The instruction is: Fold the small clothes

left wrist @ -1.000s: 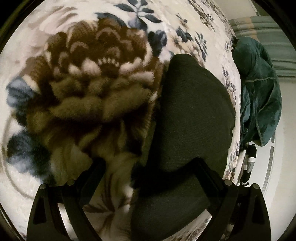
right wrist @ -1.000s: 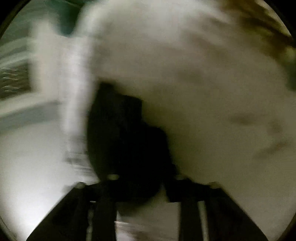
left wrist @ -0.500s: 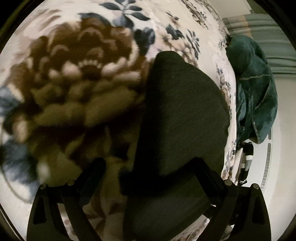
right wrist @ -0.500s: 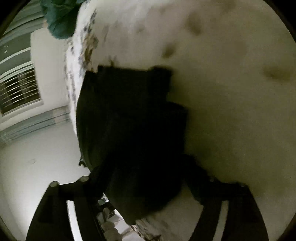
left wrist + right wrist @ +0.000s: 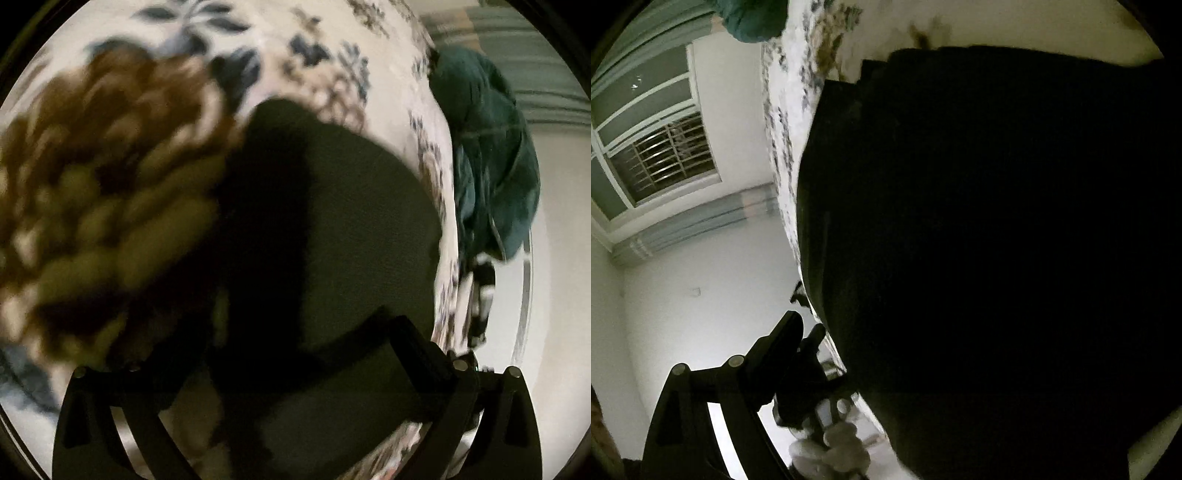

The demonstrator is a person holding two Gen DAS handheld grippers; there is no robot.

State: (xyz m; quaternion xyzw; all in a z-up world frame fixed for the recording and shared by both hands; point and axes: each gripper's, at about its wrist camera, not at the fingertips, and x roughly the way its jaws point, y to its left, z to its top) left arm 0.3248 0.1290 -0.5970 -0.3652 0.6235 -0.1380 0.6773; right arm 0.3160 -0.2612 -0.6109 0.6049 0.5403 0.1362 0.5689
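The flowered blanket [image 5: 122, 177] fills most of the left wrist view, cream with a big brown bloom and blue leaves, and the dark garment [image 5: 354, 229] lies folded on it near its right edge. The left gripper [image 5: 295, 354] points steeply down at this garment with its jaws set wide; the cloth lies between the 2 fingers, and the right finger [image 5: 417, 354] rests against its surface, though blur and shadow hide whether the left finger touches it. The right wrist view shows what the left does not: a barred window [image 5: 661, 155], a white wall and a striped band low on it, with the blanket's edge [image 5: 786, 110] running down the middle. There the dark garment [image 5: 997, 240] looms close and covers the right half of the picture. The right gripper [image 5: 923, 387] has just been opening and its jaws stand wide; only its left finger [image 5: 783, 343] shows, clear of the cloth and off the blanket's edge, the other lost in the dark. A green cloth [image 5: 491, 155] is heaped beyond the blanket's far edge, seen in both views.
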